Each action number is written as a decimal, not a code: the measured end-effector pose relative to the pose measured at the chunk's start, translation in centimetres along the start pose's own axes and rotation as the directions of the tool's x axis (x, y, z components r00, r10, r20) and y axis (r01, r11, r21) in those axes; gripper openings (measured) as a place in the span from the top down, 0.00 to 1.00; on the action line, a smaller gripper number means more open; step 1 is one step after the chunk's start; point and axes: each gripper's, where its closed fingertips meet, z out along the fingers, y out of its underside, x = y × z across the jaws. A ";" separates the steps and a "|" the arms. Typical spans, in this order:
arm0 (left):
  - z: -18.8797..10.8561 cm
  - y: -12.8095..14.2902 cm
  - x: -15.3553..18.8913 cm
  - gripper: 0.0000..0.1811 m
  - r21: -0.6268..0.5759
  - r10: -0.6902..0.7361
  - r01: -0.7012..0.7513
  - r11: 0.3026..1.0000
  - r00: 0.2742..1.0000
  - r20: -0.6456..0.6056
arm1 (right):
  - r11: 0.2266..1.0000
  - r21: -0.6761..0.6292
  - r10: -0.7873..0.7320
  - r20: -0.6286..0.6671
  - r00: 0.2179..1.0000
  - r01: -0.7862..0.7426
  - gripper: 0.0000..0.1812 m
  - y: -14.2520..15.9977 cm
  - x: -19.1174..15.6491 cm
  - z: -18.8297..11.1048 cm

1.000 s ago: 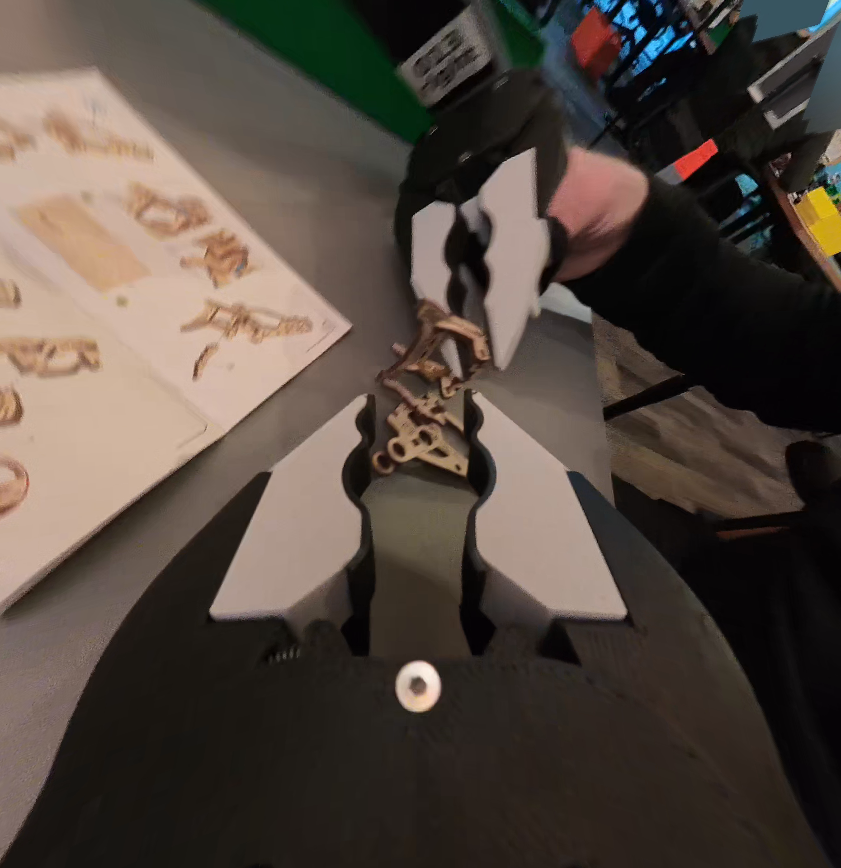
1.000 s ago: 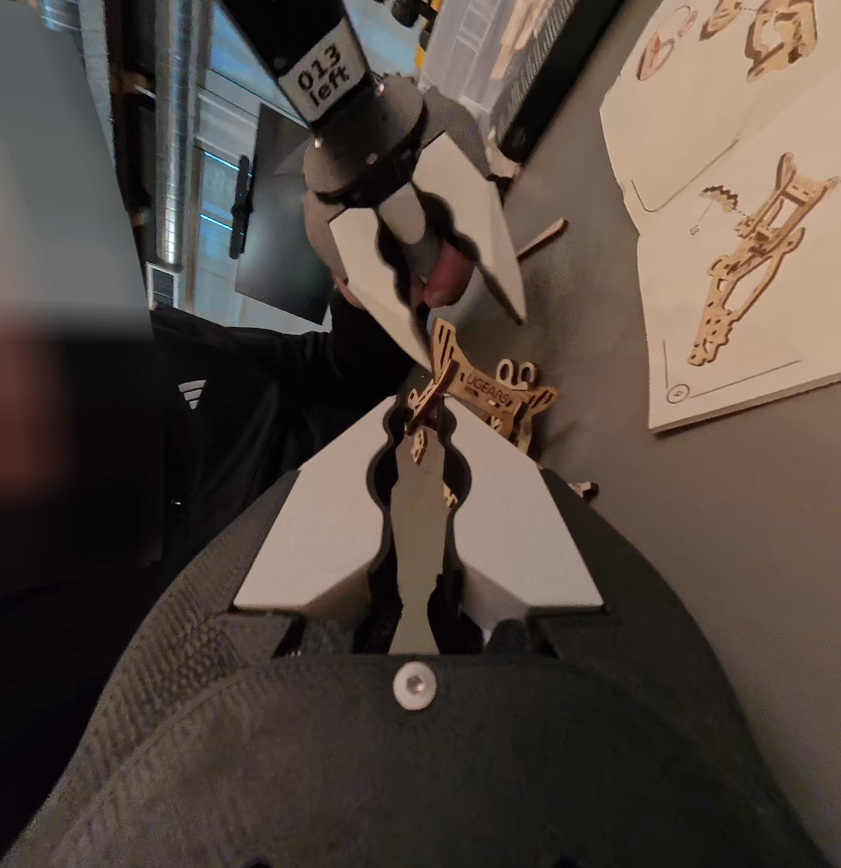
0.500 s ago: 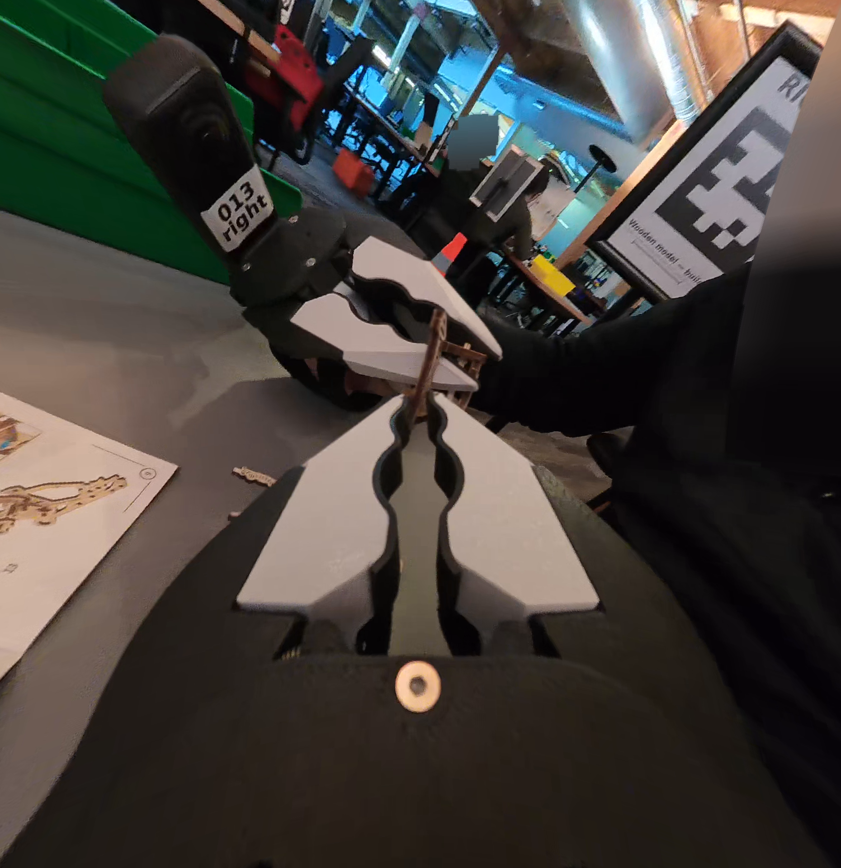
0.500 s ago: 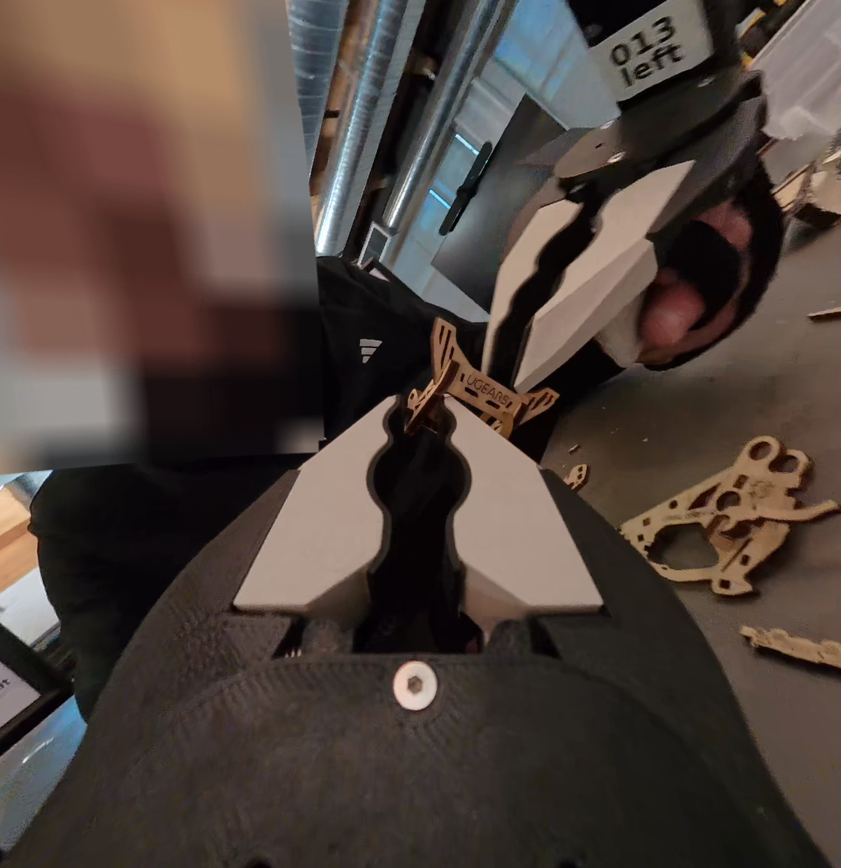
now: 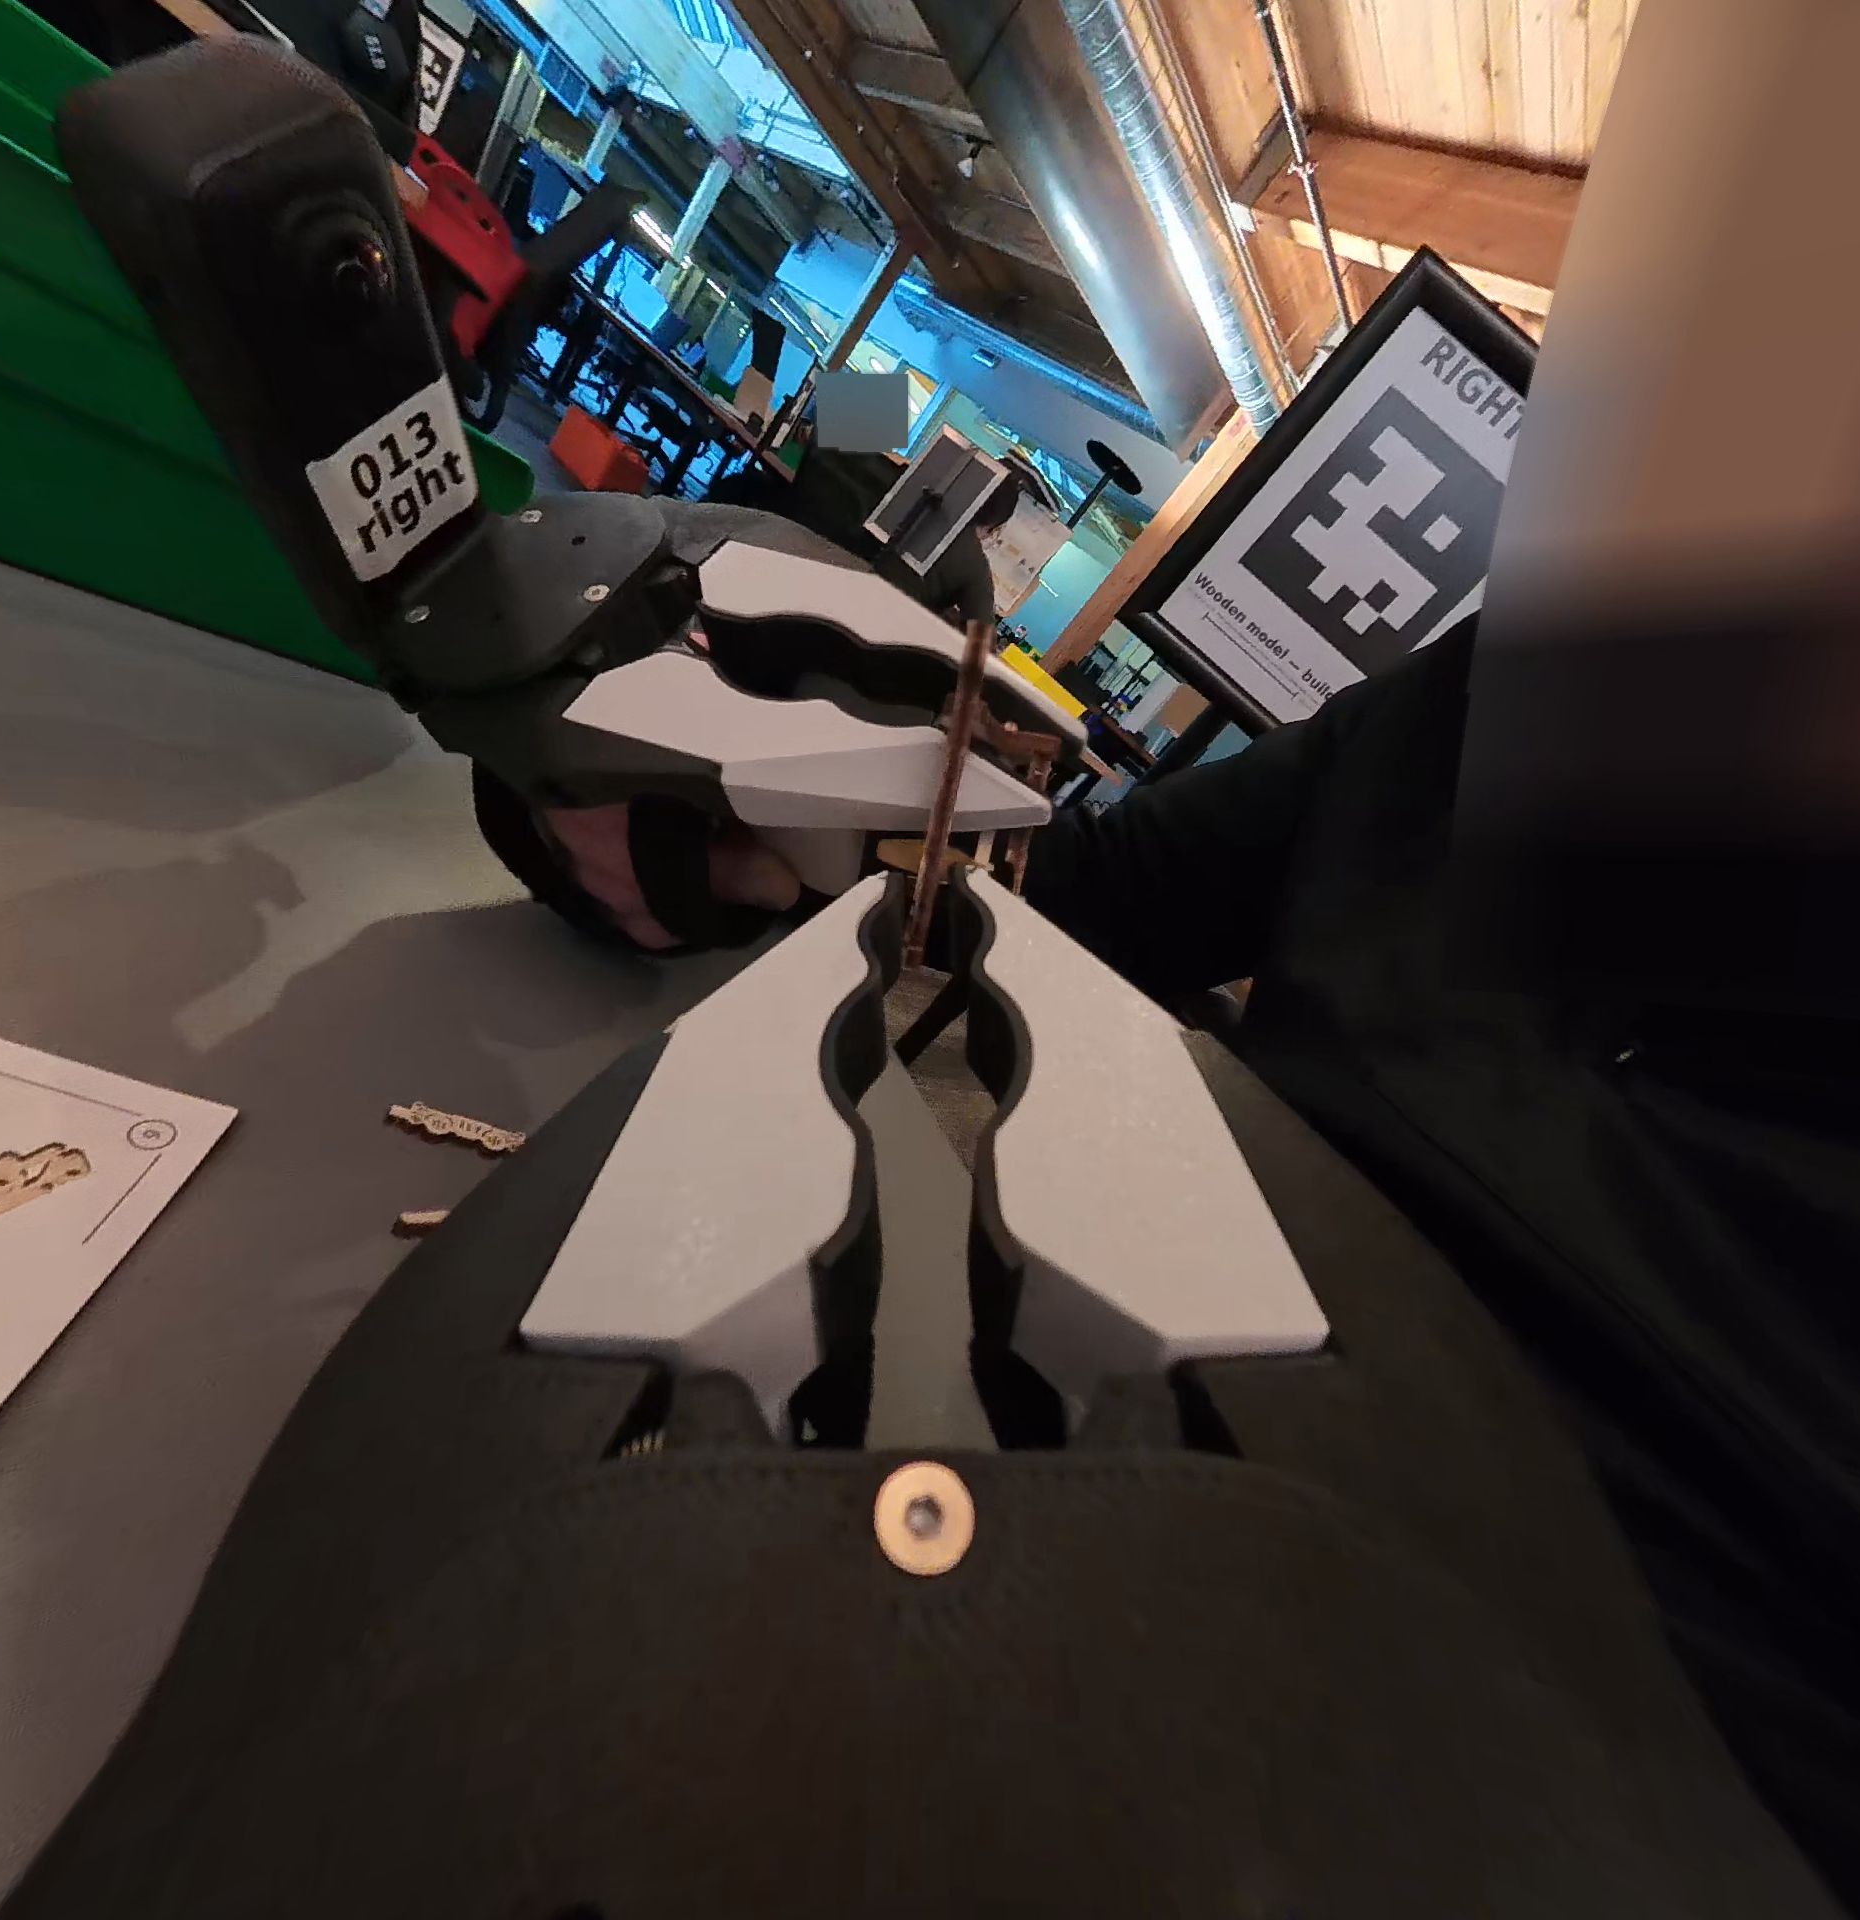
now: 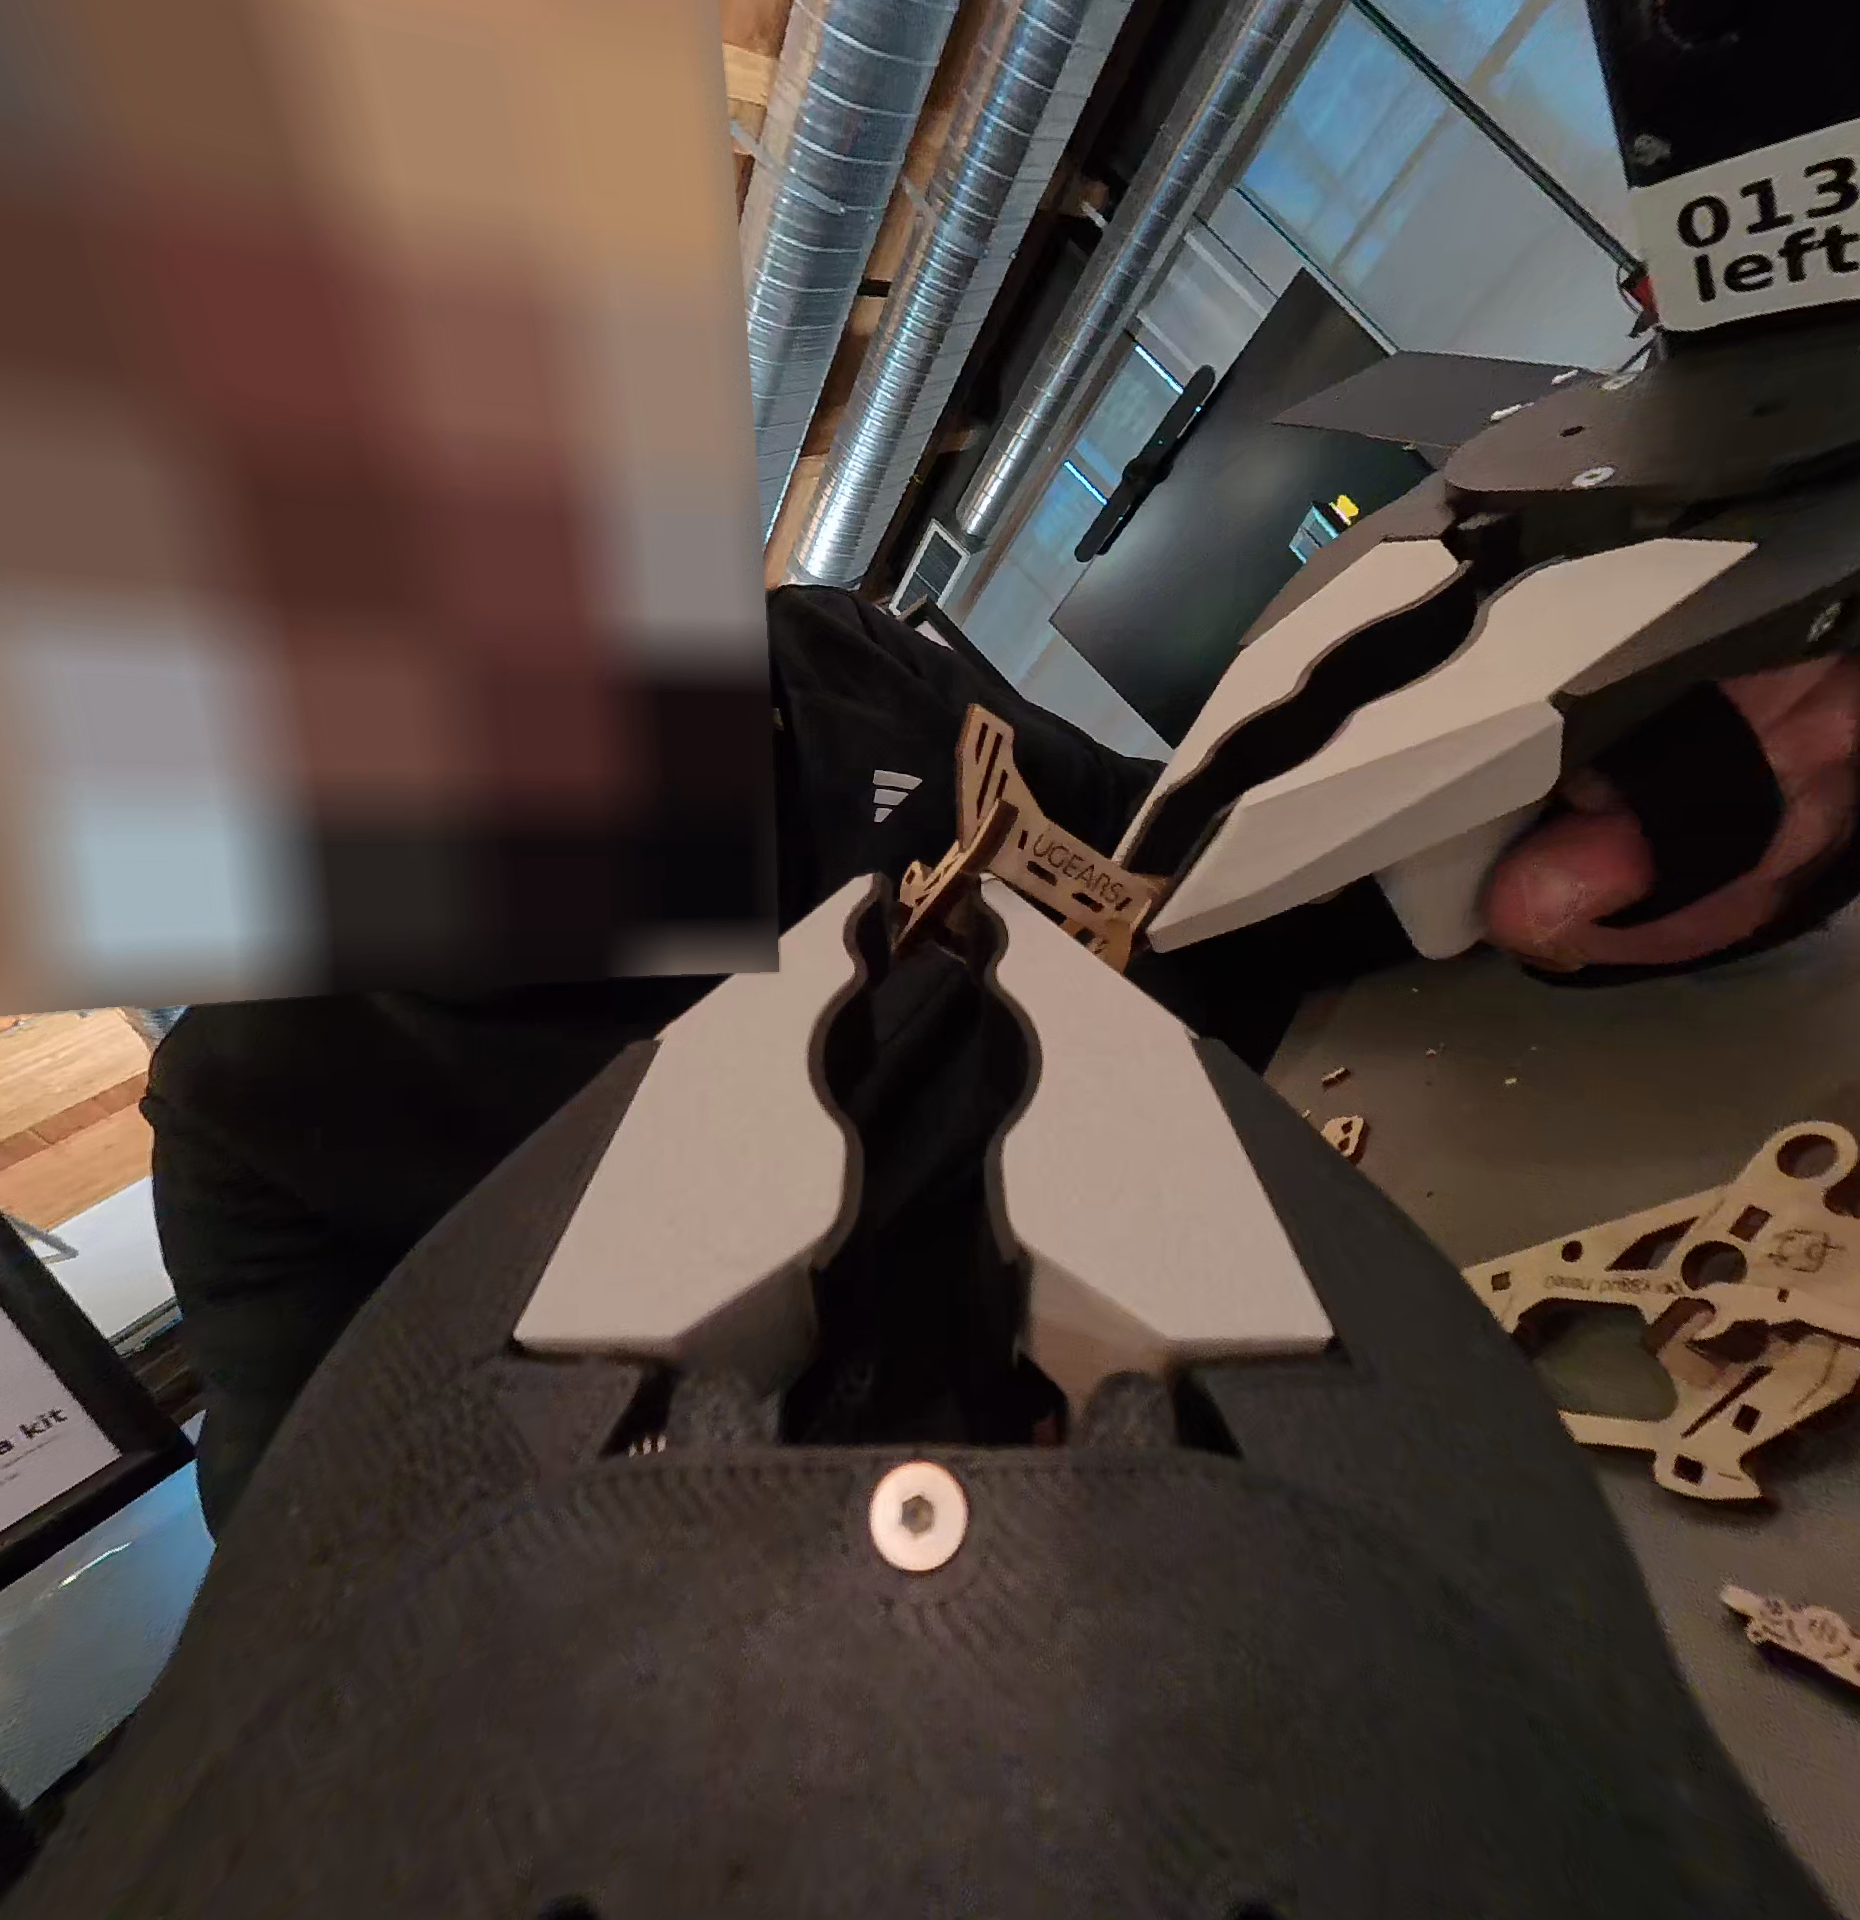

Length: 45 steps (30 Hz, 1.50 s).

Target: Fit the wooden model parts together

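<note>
Both tongs met in the air above the grey bench (image 5: 230,935), sharing one small sub-assembly of pale laser-cut plywood pieces (image 6: 1051,873). The right tongs (image 6: 931,904) were pressed together on its near end, where a slotted upright tab stood clear of the tips. The left tongs (image 5: 921,899) pinched the thin edge of the same assembly, seen edge-on as a dark strip rising between the tips; in the right wrist view they closed on its far end.

The work looked partly done: this held assembly already had several pieces slotted together, crossing one another. Much remained, though. A larger flat plywood frame with round holes (image 6: 1674,1309) lay on the bench beside the right tongs, apart from the held piece, and a small toothed plywood strip (image 5: 453,1127) and a tiny plywood offcut (image 5: 419,1222) lay loose near the white printed instruction sheet (image 5: 64,1195). Whether the held joint was fully seated could not be told.
</note>
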 end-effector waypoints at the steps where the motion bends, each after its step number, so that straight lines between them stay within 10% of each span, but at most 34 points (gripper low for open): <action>1: -0.1 -0.1 0.0 0.97 0.007 -0.002 0.002 1.000 1.000 0.002 | 1.000 0.015 -0.007 -0.014 1.000 0.007 0.94 -0.3 0.1 -0.1; 14: -0.8 -0.9 -0.8 0.97 0.020 -0.128 0.128 0.992 0.992 -0.017 | 0.992 0.093 -0.040 -0.434 0.900 0.089 0.80 -3.4 1.9 -2.9; 32: -1.2 -0.2 -2.3 0.88 -0.086 -0.180 0.206 0.975 0.953 0.244 | 0.999 0.047 0.024 -0.656 0.754 0.009 0.97 -2.6 3.4 -4.5; 38: -4.0 4.7 -3.0 0.68 -0.062 -0.238 0.328 0.943 0.791 0.563 | 0.992 0.104 0.030 -0.719 0.695 0.065 0.97 -2.2 4.0 -6.3; 45: -2.8 9.0 -4.1 0.71 0.038 -0.325 0.410 0.911 0.659 0.678 | 0.990 0.107 0.018 -0.748 0.663 0.094 0.97 -1.0 5.2 -6.7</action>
